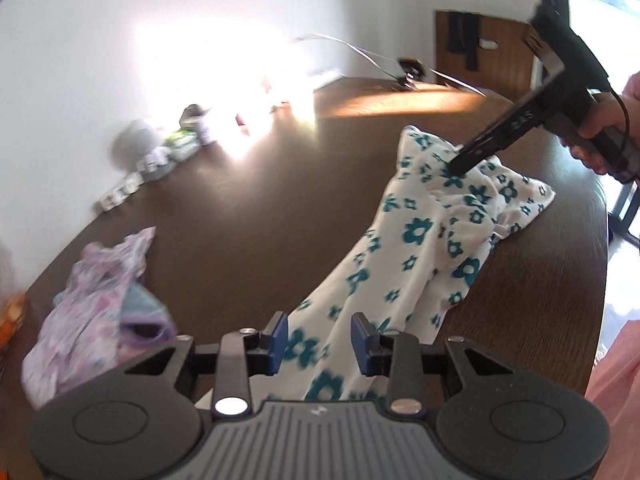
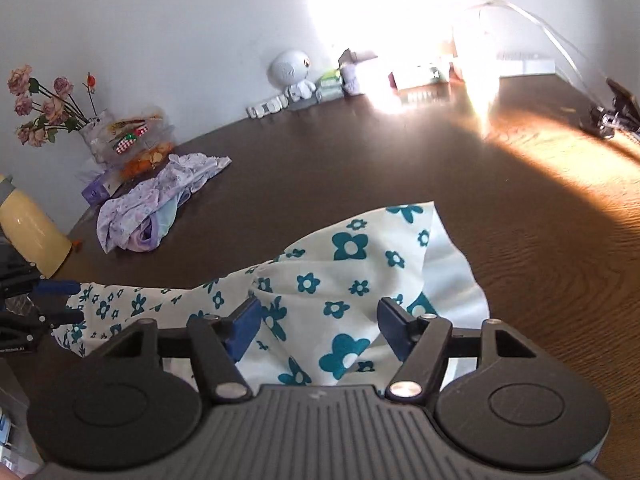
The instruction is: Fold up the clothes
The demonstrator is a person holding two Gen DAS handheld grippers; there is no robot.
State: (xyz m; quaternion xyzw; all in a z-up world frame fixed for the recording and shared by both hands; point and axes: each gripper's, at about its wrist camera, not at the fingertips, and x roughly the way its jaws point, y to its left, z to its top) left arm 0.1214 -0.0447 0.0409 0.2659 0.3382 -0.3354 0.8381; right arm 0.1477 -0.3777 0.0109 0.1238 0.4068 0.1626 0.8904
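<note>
jaws of both grippers parted over floral garment [image 2: 344,264], holding nothing, lilac clothes pile [image 2: 160,204] well apart

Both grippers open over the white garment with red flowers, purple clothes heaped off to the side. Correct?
Not quite: the flowers on the white garment are teal, not red, as the right wrist view shows. Left gripper and right gripper are open; purple clothes lie aside.

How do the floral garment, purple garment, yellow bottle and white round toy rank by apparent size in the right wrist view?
1. floral garment, nearest
2. purple garment
3. yellow bottle, partly cropped
4. white round toy, farthest
</note>
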